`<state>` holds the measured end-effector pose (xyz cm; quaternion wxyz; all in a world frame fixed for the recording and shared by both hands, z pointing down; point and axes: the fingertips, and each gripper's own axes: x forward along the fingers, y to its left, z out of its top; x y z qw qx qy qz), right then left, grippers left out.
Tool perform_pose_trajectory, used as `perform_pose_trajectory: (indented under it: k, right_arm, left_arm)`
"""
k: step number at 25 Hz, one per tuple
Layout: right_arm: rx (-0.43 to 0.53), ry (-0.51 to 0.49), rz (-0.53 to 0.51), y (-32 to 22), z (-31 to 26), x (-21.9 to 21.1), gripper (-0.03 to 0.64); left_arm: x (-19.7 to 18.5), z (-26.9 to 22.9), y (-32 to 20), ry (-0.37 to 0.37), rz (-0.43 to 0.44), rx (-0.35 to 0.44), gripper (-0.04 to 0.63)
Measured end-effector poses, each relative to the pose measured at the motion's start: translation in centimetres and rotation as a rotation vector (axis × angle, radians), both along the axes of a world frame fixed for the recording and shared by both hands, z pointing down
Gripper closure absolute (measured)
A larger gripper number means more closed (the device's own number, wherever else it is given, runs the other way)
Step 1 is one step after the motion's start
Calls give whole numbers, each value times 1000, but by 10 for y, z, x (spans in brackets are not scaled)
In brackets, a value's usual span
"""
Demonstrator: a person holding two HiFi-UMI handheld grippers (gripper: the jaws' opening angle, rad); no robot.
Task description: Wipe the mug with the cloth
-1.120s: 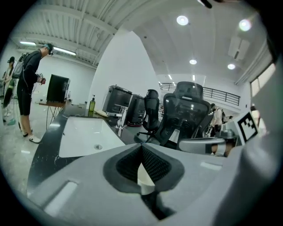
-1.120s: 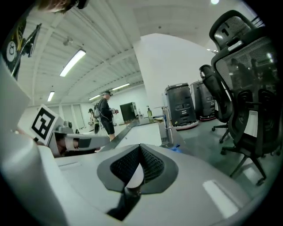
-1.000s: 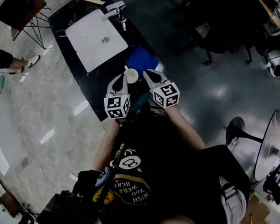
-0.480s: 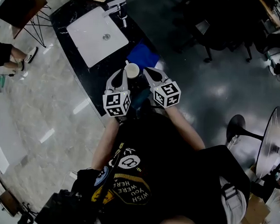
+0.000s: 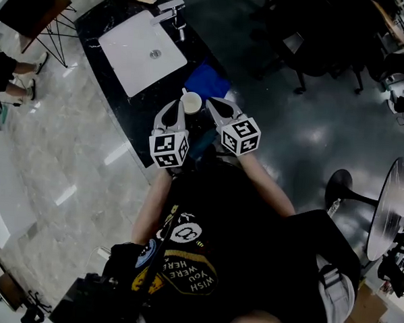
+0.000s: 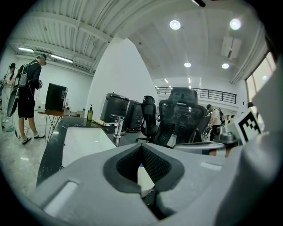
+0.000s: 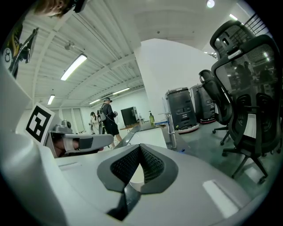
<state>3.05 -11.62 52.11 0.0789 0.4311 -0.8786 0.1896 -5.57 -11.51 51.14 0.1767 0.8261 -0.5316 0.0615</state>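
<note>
Hovering | left hand-held gripper [image 5: 173,110] | right hand-held gripper [image 5: 216,105] | jaws together, flanking mug [image 5: 190,104]

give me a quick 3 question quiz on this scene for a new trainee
1. True or false: the right claw is clamped on the blue cloth.
2. Where does the white mug stand? A) on the floor B) on the black counter, beside the blue cloth C) on a chair seat
3. Fill in: the faucet stands at the edge of the white ____.

Key: 1 false, the right claw is shut and empty, short of the cloth. 2 B. 3 sink.
</note>
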Motion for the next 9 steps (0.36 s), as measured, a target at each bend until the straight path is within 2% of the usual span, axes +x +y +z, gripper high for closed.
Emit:
perform_pose_trajectory:
  k: [9]
  right_arm:
    - [2, 0, -14, -7, -5, -1, 615]
  left_arm:
    - [1, -4, -6, 4, -1, 4, 591]
